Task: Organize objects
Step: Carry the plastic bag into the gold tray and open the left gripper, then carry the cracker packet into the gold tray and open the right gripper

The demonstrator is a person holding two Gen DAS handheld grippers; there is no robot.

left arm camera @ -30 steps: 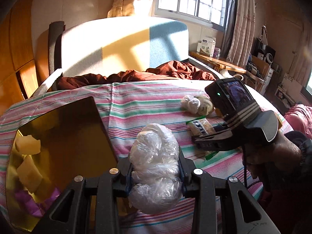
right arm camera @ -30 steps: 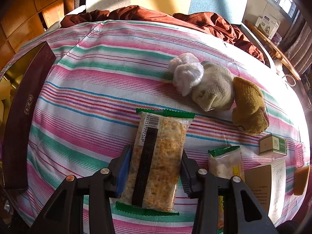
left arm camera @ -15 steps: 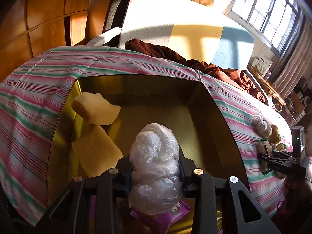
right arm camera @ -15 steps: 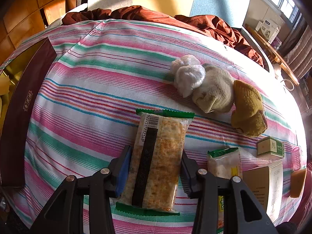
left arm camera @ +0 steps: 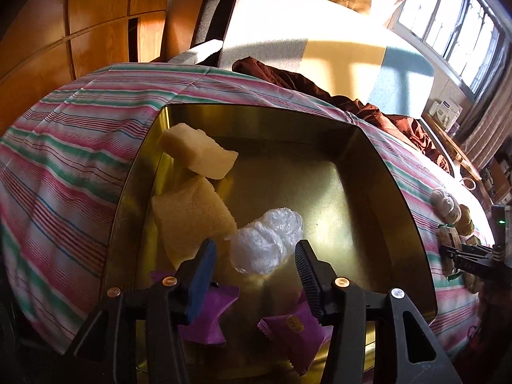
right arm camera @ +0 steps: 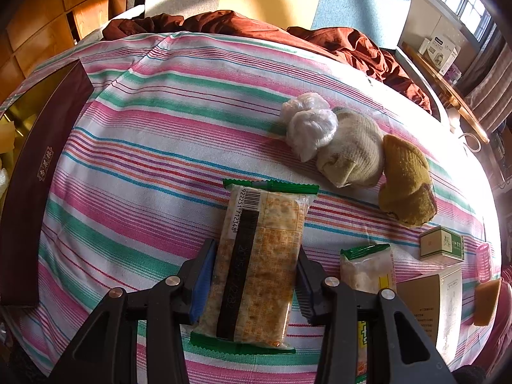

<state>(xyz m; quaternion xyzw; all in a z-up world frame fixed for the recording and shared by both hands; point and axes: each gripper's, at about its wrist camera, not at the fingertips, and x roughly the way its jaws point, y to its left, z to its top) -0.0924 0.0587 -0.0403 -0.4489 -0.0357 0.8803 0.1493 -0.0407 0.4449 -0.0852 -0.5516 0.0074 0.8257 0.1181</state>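
- Left wrist view: your left gripper [left arm camera: 256, 260] hangs over the gold box [left arm camera: 377, 172], and its jaws are opening. The crumpled plastic bag [left arm camera: 265, 244] lies on the box floor between the 2 fingers, with neither pad pressing on it.
- At 10 o'clock from the bag, 2 pale yellow sponges [left arm camera: 195, 220] rest against the box's left wall, one above the other.
- At 6 o'clock, 2 purple packets [left arm camera: 294, 326] lie along the near edge, partly behind the fingers.
- The box sits on the striped cloth [left arm camera: 64, 160]. At 3 o'clock, by the picture's edge, you see your right gripper [left arm camera: 470, 256] well apart from the box.
- Right wrist view: that gripper's pads press on both long sides of the cracker packet [right arm camera: 260, 262], which points toward 12 o'clock over the cloth.
- At 1 o'clock from the packet, a second plastic bundle [right arm camera: 308, 126], a cream sock [right arm camera: 352, 153] and a mustard sock [right arm camera: 406, 182] lie in a touching row.
- At 3 o'clock lie a smaller green-topped packet [right arm camera: 368, 268], a small green box [right arm camera: 441, 244] and a cardboard carton [right arm camera: 435, 304].
- At 9 o'clock, the gold box's maroon outer wall [right arm camera: 41, 172] runs along the cloth's edge.
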